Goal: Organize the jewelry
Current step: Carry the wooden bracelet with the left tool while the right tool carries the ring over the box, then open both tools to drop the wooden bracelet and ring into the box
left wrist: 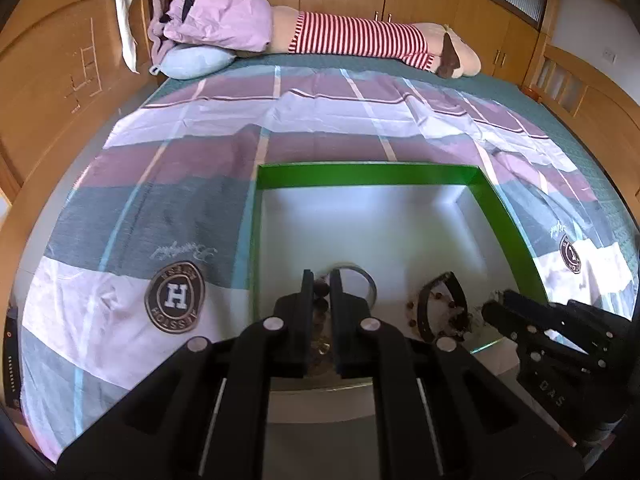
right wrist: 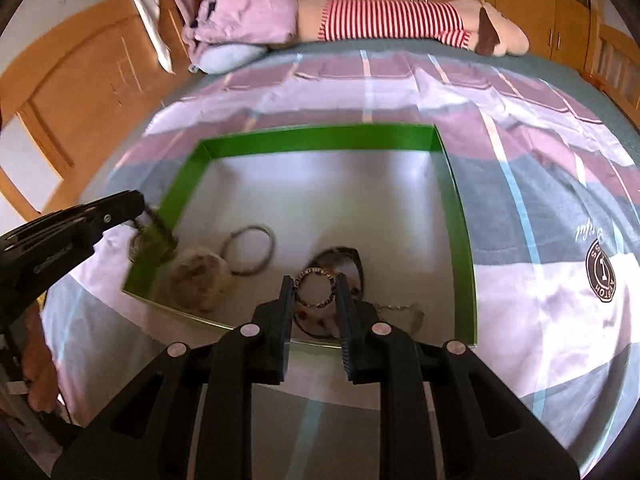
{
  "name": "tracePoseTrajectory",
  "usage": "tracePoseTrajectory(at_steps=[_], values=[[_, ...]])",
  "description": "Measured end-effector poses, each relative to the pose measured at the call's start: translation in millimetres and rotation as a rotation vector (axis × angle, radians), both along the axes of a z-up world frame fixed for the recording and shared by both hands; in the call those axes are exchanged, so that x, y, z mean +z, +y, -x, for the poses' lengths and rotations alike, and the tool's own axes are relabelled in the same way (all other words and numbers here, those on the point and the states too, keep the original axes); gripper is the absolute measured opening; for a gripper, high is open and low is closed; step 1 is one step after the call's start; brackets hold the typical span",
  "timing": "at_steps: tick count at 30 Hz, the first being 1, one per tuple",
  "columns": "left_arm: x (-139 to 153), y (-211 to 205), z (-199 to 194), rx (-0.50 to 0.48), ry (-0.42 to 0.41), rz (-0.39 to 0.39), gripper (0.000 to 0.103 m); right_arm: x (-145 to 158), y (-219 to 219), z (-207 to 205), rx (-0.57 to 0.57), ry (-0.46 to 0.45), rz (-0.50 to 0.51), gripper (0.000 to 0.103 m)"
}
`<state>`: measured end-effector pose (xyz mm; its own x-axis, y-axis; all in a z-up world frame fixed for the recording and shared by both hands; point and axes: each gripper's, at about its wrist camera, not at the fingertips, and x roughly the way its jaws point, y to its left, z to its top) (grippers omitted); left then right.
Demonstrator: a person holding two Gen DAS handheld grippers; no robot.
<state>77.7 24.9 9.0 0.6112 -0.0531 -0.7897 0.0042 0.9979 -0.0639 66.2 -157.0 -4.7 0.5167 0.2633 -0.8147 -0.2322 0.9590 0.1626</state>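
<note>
Left tongs point(left wrist: 321, 284) clamp a dark beaded bracelet point(left wrist: 322, 297); right tongs point(right wrist: 315, 285) grip a studded ring-shaped bangle point(right wrist: 314, 289) over the green-walled tray point(right wrist: 320, 138) on the bed point(right wrist: 540, 216).

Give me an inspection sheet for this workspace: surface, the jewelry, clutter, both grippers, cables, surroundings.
Surface: bed with a striped bedsheet; on it a green-walled tray with a silvery floor.
Job's things: thin bangle and dark bracelet on the tray floor; small patterned ring; beaded strand.
Clutter: clothes pile, blue pillow, striped plush toy along the far edge.
Grippers: left gripper shut on the beaded strand; right gripper shut on the patterned ring.
Cables: nothing seen.
Surroundings: wooden headboard, wooden cabinets.
</note>
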Motion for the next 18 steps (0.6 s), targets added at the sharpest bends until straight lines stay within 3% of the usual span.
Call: tracePoseTrajectory(at_steps=[8,18], values=[[7,-9,10,-0.013,-0.075,0.013,0.008,-5,-11,4,-0.034,-0.057,0.0,0.021],[-2,-18,9,-0.028,-0.055,-0.01,0.008,-8,-16,-1,-0.053,-0.048,0.01,0.021]])
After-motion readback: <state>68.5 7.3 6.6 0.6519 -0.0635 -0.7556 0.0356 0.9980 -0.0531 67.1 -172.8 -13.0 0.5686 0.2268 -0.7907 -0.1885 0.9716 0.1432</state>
